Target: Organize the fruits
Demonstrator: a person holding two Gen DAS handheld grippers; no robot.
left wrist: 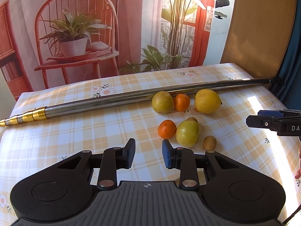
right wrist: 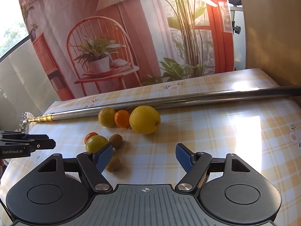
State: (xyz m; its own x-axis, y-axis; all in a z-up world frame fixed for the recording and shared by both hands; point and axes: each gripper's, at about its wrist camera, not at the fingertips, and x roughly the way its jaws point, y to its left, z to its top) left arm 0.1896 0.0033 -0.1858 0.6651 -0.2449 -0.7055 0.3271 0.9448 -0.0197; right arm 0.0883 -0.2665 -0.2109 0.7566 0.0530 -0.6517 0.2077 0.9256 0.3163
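Note:
Fruit lies on a checked tablecloth (left wrist: 94,131). Against the metal pole sit a yellow-green citrus (left wrist: 162,102), a small tangerine (left wrist: 181,102) and a big lemon (left wrist: 207,101). Nearer me are a second tangerine (left wrist: 167,129), a green-yellow fruit (left wrist: 187,133) and two small brown fruits (left wrist: 209,142), (left wrist: 192,119). My left gripper (left wrist: 148,155) is open and empty, just short of the near group. My right gripper (right wrist: 144,157) is open and empty too, with the brown fruits (right wrist: 115,140), (right wrist: 113,164) beside its left finger and the lemon (right wrist: 144,119) ahead.
A long telescopic metal pole (left wrist: 116,102) lies across the table behind the fruit. A printed backdrop (left wrist: 94,28) hangs behind the table. The right gripper's tip (left wrist: 272,122) shows at the left wrist view's right edge; the left gripper's tip (right wrist: 28,145) at the other view's left.

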